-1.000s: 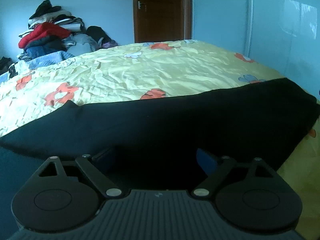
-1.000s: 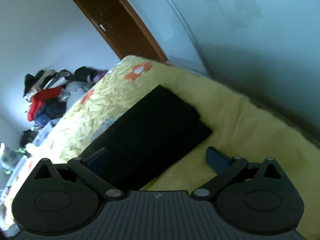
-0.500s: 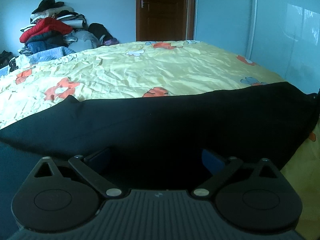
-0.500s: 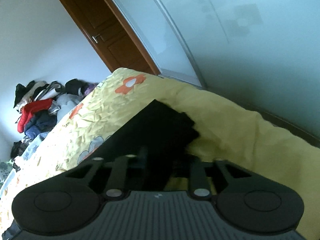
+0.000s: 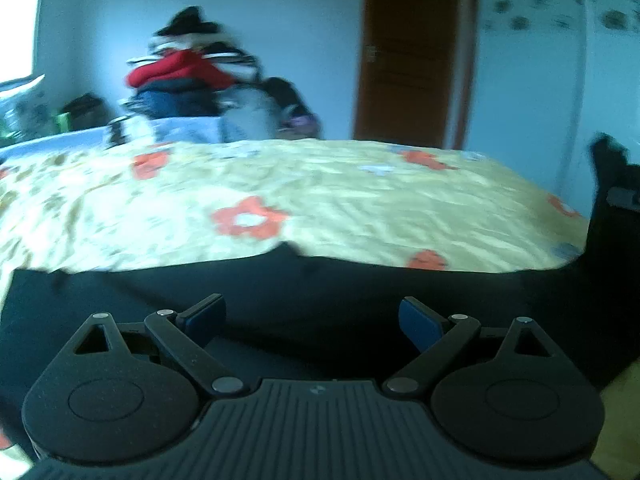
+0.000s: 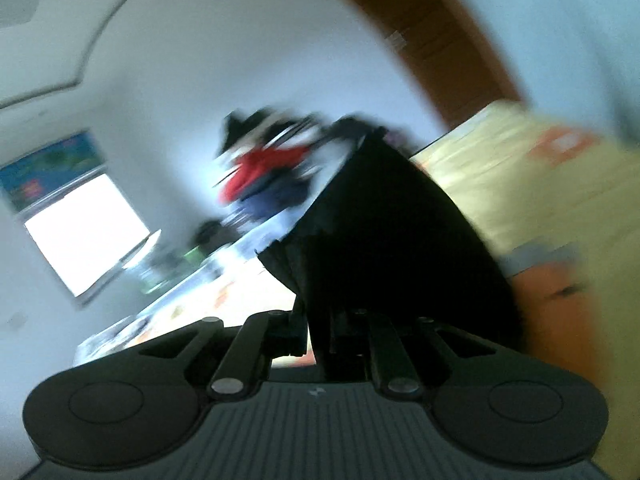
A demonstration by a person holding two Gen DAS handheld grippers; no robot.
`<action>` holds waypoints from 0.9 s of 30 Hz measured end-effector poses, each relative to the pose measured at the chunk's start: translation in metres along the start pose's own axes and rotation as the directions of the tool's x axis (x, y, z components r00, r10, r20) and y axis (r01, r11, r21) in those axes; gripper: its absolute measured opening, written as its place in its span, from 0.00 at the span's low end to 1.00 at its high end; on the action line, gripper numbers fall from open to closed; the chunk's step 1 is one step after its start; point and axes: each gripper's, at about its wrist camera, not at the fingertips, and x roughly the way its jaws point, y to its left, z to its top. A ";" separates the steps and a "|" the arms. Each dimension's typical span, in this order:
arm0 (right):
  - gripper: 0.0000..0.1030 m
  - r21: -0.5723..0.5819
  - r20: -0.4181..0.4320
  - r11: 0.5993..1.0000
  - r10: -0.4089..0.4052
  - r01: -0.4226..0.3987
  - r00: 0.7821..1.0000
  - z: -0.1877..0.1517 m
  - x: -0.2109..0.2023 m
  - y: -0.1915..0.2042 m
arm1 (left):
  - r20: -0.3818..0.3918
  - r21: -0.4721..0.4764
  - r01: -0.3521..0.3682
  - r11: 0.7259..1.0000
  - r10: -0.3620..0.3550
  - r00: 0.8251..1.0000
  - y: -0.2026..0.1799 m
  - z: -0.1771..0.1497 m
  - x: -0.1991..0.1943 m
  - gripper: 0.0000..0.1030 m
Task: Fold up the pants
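While right tool (image 6: 320, 336) closes on pants (image 6: 384, 232), tilted

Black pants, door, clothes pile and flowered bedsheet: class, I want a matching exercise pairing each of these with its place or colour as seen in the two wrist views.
Column A:
1. black pants
2. door
3. clothes pile
4. bedsheet

Column B:
a. yellow with orange flowers
b. brown wood, in the far wall
c. stacked beyond the bed's far left side
d. one end pinched in the right tool and lifted

Pairs: 1-d, 2-b, 3-c, 4-a
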 end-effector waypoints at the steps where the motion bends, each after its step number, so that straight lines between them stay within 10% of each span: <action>1: 0.09 -0.001 -0.040 0.999 0.037 -0.037 0.999 -0.008 0.015 0.008 | -0.002 -0.017 -0.016 1.000 0.016 1.000 0.007 0.000 -0.002 0.92; 16: 0.09 -0.090 -0.474 0.971 0.154 -0.222 0.867 -0.118 0.126 0.086 | -0.048 -0.103 -0.100 0.990 0.095 0.994 0.044 -0.009 -0.007 0.92; 19: 0.09 -0.152 -0.431 0.965 0.129 -0.213 0.893 -0.112 0.106 0.093 | -0.054 -0.112 -0.077 0.991 0.071 0.996 0.046 -0.008 -0.006 0.92; 23: 0.10 -0.329 -0.203 0.944 -0.072 0.001 0.977 -0.080 0.061 0.083 | -0.092 -0.205 0.127 0.970 -0.148 0.985 0.047 0.001 -0.004 0.92; 27: 0.10 -0.365 -0.112 0.907 -0.269 0.212 0.957 -0.065 0.042 0.051 | -0.160 -0.332 0.380 0.863 -0.448 0.879 0.033 0.009 0.017 0.92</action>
